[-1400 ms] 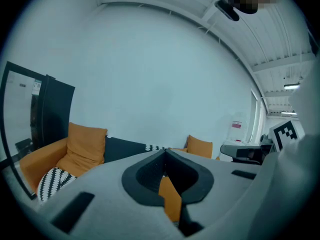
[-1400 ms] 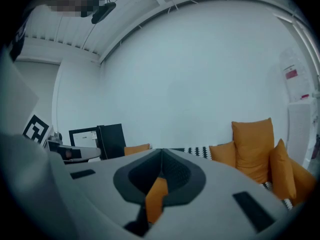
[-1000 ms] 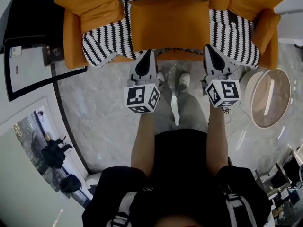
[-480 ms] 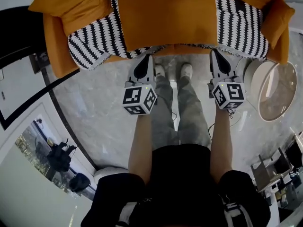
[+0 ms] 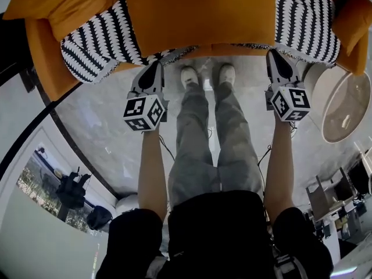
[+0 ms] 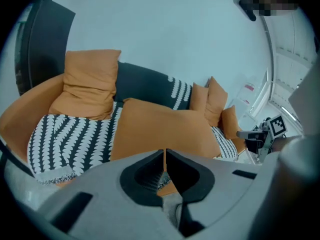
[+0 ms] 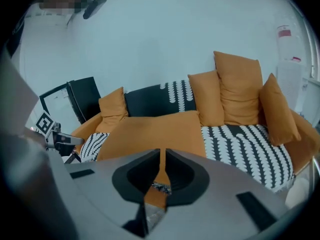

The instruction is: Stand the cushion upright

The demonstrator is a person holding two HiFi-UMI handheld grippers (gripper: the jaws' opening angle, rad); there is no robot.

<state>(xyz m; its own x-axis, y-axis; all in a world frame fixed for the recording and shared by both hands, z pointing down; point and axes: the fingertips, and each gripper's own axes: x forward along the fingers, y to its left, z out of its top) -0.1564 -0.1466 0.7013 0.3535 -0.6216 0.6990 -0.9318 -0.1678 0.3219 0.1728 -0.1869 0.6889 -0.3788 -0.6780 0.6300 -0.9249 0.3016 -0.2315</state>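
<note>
Head view: the large orange cushion (image 5: 200,13) lies flat at 12 o'clock on the sofa (image 5: 42,48), resting on a black-and-white patterned throw (image 5: 96,45) that covers the seat. The left gripper (image 5: 153,68) hangs at 11 o'clock and the right gripper (image 5: 279,57) at 1 o'clock. Both point at the sofa's front edge, just short of the cushion and not touching it. In each gripper view the jaws are drawn together to a thin slit with nothing between them.

The right gripper view shows five orange cushions in all: the flat one at the centre, one propped at 9 o'clock, and three standing against the back at 2 o'clock. A wall notice (image 7: 284,33) at 1 o'clock has a red mark, but its print is too small to read. The only other markings are the black square patterns on the two gripper cubes. A round glass tabletop (image 5: 343,106) stands at 3 o'clock in the head view.
</note>
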